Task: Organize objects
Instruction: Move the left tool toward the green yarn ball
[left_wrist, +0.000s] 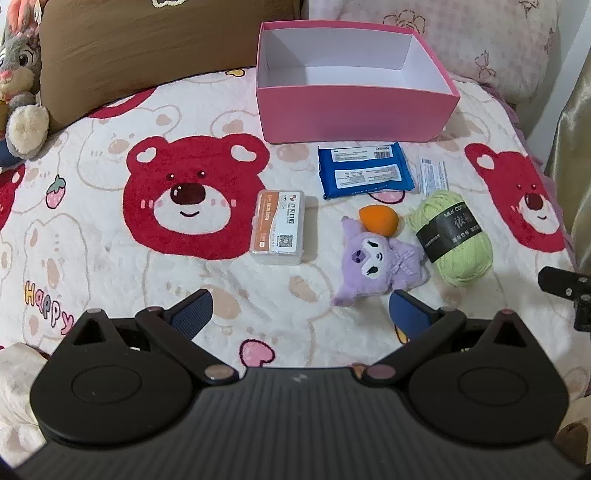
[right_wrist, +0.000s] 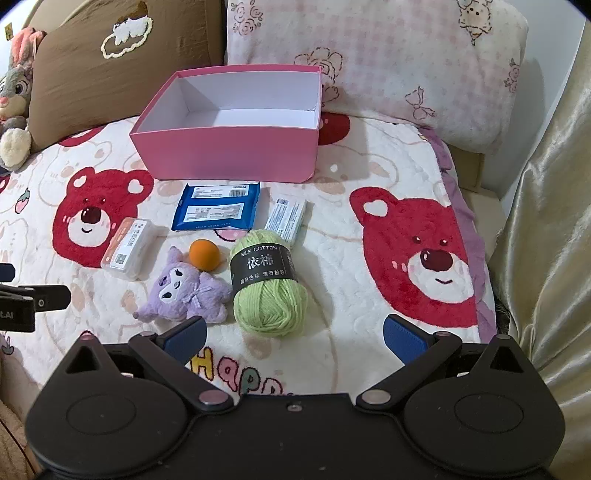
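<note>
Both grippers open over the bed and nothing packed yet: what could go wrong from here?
1. The orange sponge touches the purple plush, so grabbing either may drag the other.
2. The green yarn is soft and round; it might roll or snag strands.
3. The pink box sits on soft bedding, so dropped items could tilt it.

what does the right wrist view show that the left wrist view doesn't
Only the right view: the white box as a whole carton, and the gold curtain at full spread. Only the left view: the plastic case label face-on. Both: pink box, empty, blue pack, yarn, purple plush, orange sponge, unheld.
</note>
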